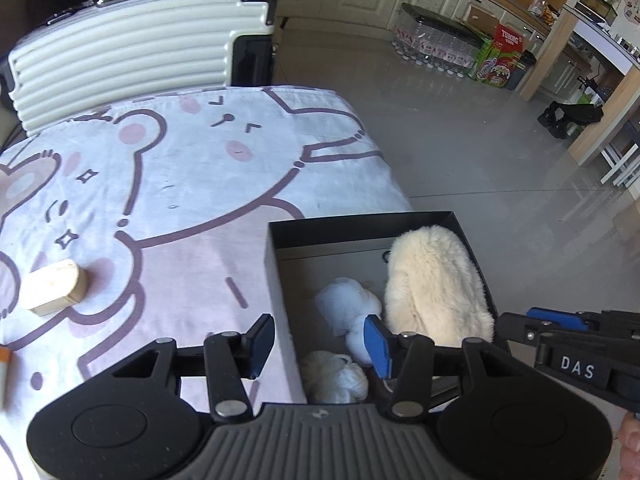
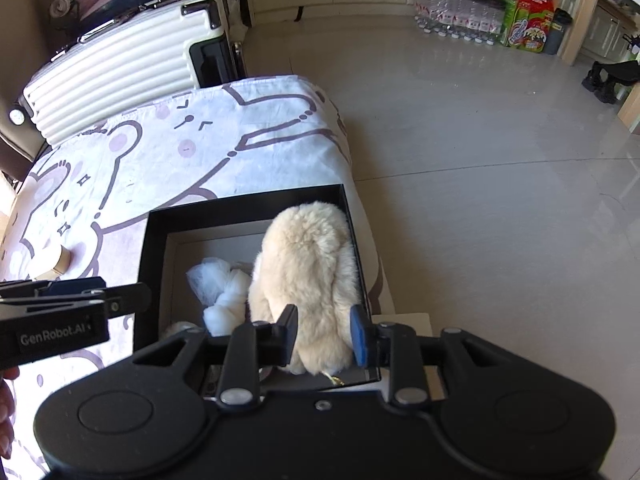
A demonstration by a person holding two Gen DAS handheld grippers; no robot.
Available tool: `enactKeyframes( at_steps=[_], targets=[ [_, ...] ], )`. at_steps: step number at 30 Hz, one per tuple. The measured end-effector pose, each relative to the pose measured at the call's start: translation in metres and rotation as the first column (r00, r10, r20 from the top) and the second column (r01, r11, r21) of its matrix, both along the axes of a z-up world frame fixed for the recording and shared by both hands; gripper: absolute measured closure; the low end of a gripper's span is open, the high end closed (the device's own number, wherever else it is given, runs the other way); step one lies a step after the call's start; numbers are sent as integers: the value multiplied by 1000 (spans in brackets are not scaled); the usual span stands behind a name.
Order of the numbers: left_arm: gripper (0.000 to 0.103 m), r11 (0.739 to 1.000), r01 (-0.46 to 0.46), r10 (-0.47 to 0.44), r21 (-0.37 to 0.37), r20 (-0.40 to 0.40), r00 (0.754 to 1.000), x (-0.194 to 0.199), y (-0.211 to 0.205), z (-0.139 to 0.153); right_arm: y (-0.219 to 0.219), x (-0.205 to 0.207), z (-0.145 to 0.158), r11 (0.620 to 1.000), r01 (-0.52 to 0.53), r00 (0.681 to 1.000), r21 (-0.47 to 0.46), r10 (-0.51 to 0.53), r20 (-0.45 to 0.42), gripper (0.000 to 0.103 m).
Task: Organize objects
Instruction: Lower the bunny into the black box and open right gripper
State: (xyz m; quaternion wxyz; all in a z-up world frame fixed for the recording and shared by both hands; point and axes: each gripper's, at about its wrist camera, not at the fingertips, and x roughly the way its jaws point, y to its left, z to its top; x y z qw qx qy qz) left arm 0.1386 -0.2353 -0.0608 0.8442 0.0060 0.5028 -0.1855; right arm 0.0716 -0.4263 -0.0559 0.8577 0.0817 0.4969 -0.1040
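Observation:
A black box [image 1: 276, 280] [image 2: 152, 248] stands at the near right corner of the cloth-covered table. In it lie a cream fluffy plush [image 1: 432, 288] [image 2: 308, 264], a white mesh bundle [image 1: 344, 304] [image 2: 224, 284] and a cream yarn ball [image 1: 336, 376]. My left gripper [image 1: 320, 346] [image 2: 132, 296] hovers open over the box's left wall with nothing between its fingers. Above the plush's near end, my right gripper [image 2: 324, 334] [image 1: 516, 322] stands slightly open; the fur shows in the gap below it, and the pads do not press on it.
A small wooden block [image 1: 56, 286] [image 2: 56, 264] sits on the bear-print cloth [image 1: 180, 168] to the left. An orange item [image 1: 5, 372] shows at the left edge. A white suitcase [image 1: 132, 52] stands behind the table. The tiled floor [image 1: 460, 148] lies to the right.

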Motion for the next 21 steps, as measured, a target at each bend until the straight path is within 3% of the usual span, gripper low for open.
enactKeyframes(
  at_steps=[5,15,21],
  targets=[
    [50,1000,-25,24,14,30,999,-9,16,11,8,-8,11,1000,9,999,-14,-8,31,69],
    [18,992,-73,62,99,107,992,-22,37,29,18,-19,22,995,54,998,-79,-51,40,48],
    [9,987,-89,74,134,119,990,-24,47,30,23,-23,27,992,64,997,-108,-58,56,35]
  ],
)
